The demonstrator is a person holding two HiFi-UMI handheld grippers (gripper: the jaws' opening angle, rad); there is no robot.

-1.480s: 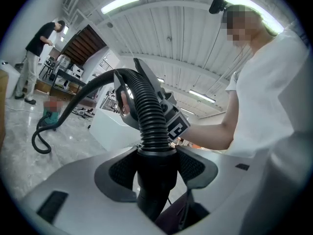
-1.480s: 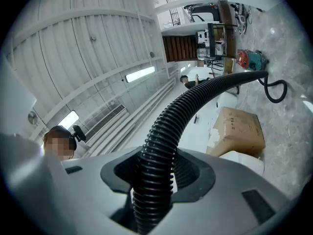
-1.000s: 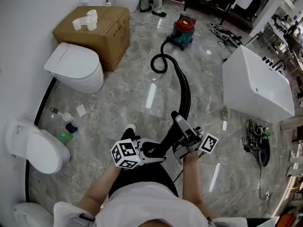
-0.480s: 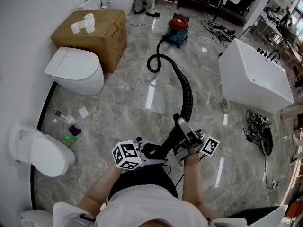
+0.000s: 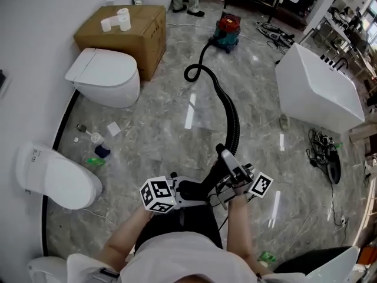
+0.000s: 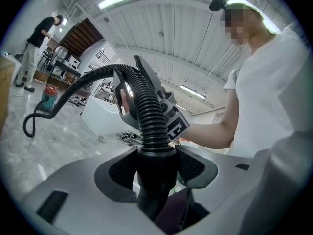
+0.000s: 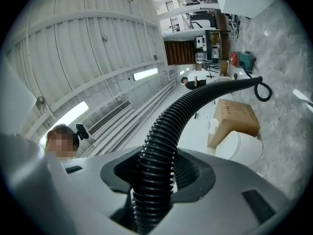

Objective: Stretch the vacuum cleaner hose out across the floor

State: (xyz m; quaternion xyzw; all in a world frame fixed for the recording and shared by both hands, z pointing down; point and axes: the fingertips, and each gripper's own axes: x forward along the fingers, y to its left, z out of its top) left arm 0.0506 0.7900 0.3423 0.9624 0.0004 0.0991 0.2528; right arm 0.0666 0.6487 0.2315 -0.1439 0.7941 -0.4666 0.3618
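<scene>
Both grippers have moved back over the floor (image 5: 159, 128), away from the vacuum cleaner (image 5: 227, 30) at its far end, and the black hose (image 5: 231, 119) has been drawn along with them, its long run a little straighter. The left gripper (image 5: 189, 191) keeps its jaws pinched on the hose's smooth end cuff, and the right gripper (image 5: 225, 158) keeps its jaws pinched on the ribbed part just ahead of it. One loop (image 5: 194, 72) still curls near the vacuum cleaner, so the stretch looks unfinished and more pulling seems needed.
</scene>
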